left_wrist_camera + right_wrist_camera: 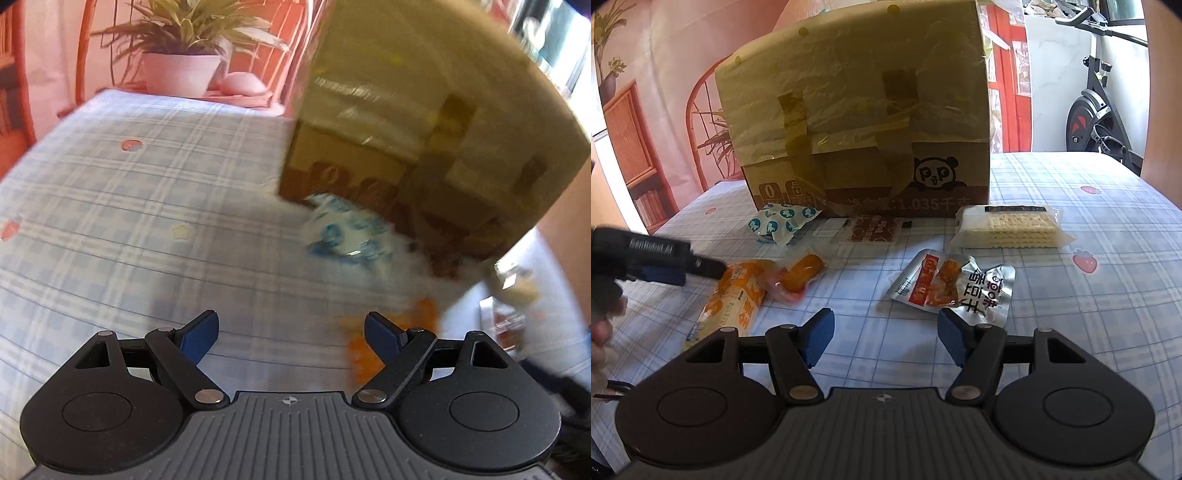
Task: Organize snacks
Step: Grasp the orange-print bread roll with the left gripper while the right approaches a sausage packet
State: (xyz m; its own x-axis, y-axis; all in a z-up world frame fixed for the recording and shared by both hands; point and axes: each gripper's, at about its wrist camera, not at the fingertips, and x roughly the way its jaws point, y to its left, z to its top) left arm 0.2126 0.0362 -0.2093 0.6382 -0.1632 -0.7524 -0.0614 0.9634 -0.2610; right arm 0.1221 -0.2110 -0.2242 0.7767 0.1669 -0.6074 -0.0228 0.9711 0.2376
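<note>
Snacks lie on the checked tablecloth in front of a taped cardboard box (857, 122). They are a blue-and-white packet (783, 221), a brown packet (873, 230), a cracker pack (1008, 227), silver-and-red packets (953, 291), a long orange packet (738, 299) and a small orange sausage packet (801, 277). My right gripper (884, 339) is open over bare cloth, just short of the silver packets. My left gripper (291, 338) is open and holds nothing. Its view is blurred, with the box (424, 129), the blue-and-white packet (343, 232) and an orange snack (362, 354) by its right finger. From the right wrist view, the left gripper (683, 267) comes in from the left beside the long orange packet.
The tablecloth (1089, 192) runs to the table's edges. A potted plant (181, 70) stands beyond the far end. An exercise bike (1100, 110) stands behind the table on the right. A hand (602, 325) shows at the left edge.
</note>
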